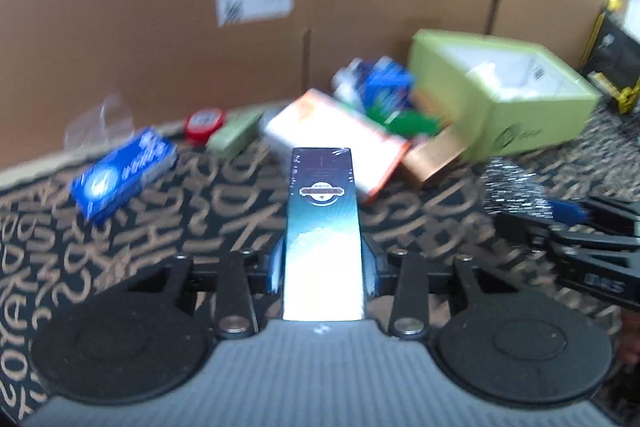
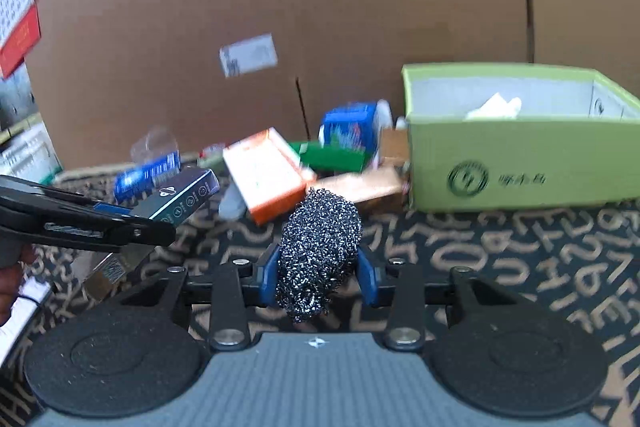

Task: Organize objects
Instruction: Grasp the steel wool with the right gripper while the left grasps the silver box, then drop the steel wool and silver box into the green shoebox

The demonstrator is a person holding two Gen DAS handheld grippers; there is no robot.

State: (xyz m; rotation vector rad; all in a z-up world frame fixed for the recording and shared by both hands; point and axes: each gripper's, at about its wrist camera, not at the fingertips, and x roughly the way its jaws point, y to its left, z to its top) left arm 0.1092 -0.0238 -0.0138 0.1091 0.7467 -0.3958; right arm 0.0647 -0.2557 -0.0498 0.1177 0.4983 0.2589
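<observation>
The left gripper (image 1: 322,267) is clamped on a slim dark teal carton (image 1: 322,223), gripped low on its body so that most of its length juts forward toward the open green box (image 1: 532,131). The right gripper (image 2: 318,275) squeezes a steel wool scrubber (image 2: 318,251) between its blue pads (image 2: 267,277); the springy wad bulges above and below the grip, which probably explains the firm pinch. Both loads hang above the patterned cloth (image 2: 520,267), short of the green box, and I judge each is meant to go into it, since the box stands open-topped and holds only something white (image 2: 496,107) that I cannot identify.

Left of the green box, against the cardboard wall (image 1: 160,27), lies the unsorted heap: an orange-and-white carton (image 1: 336,143), a copper-coloured box (image 1: 434,157) touching the green box's front corner, a green packet (image 1: 408,123) and a blue-and-white pack (image 1: 376,83). Farther left of the green box a blue box (image 1: 124,173), a red tin (image 1: 204,123) and a pale green bar (image 1: 236,135) lie apart on the cloth, still to be collected
</observation>
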